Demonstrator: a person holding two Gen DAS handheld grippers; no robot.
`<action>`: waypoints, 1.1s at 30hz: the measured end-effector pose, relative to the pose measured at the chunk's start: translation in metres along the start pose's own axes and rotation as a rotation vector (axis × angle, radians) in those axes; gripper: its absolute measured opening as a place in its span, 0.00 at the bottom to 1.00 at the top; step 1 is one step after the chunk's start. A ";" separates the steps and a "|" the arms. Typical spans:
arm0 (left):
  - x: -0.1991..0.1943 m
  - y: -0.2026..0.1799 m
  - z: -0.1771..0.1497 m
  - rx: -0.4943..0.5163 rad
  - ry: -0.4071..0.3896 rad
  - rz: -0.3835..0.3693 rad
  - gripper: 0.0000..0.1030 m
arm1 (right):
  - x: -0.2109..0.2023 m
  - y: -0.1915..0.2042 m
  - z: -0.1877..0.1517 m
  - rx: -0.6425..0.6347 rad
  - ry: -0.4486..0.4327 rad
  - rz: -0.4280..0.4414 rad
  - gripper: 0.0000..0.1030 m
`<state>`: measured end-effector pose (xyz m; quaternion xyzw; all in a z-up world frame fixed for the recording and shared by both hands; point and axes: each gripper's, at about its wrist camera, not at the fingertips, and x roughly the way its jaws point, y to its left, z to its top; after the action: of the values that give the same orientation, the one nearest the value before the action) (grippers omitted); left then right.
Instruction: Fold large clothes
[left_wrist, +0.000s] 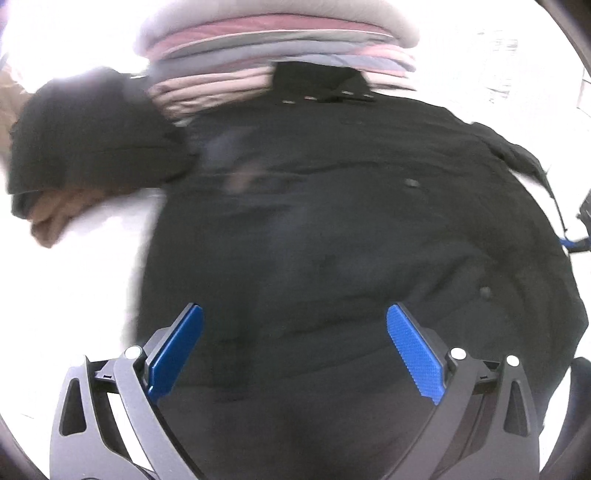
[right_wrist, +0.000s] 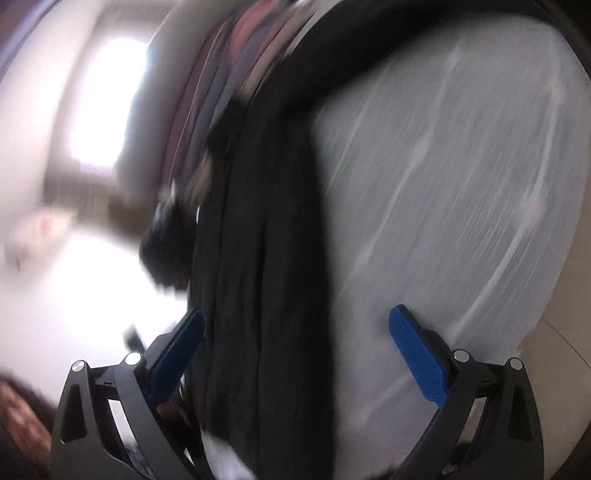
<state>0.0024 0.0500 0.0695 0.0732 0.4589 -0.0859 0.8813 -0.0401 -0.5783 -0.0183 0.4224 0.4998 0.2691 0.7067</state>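
Black coat (left_wrist: 332, 221) spread on white surface (left_wrist: 92, 277), collar against folded stack (left_wrist: 280, 48); left tongs (left_wrist: 294, 350) and right tongs (right_wrist: 295, 354) spread, empty; risk: hasty pinch bunches layers, skewing fold.

Your garment (left_wrist: 332, 221) reads solid black, small metal snaps at the collar. The stack of folded clothes (left_wrist: 280, 48) behind it shows pink, grey and dusty-red bands. Your left tool (left_wrist: 294, 347) has blue textured pads (left_wrist: 415, 356) on grey-black arms. The surface (right_wrist: 461, 184) under your right tool (right_wrist: 295, 350) is white with pale streaks.
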 end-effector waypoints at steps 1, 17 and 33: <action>-0.006 0.014 0.000 -0.013 0.003 0.028 0.93 | 0.007 0.005 -0.008 -0.007 0.047 0.017 0.94; 0.027 0.150 -0.103 -0.489 0.393 -0.467 0.93 | 0.037 0.018 -0.080 0.009 0.123 0.066 0.94; -0.024 0.127 -0.083 -0.482 0.273 -0.492 0.03 | 0.013 0.071 -0.111 -0.011 -0.120 -0.101 0.11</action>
<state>-0.0499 0.1927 0.0480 -0.2383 0.5830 -0.1739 0.7570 -0.1359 -0.4964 0.0209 0.4080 0.4760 0.2100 0.7502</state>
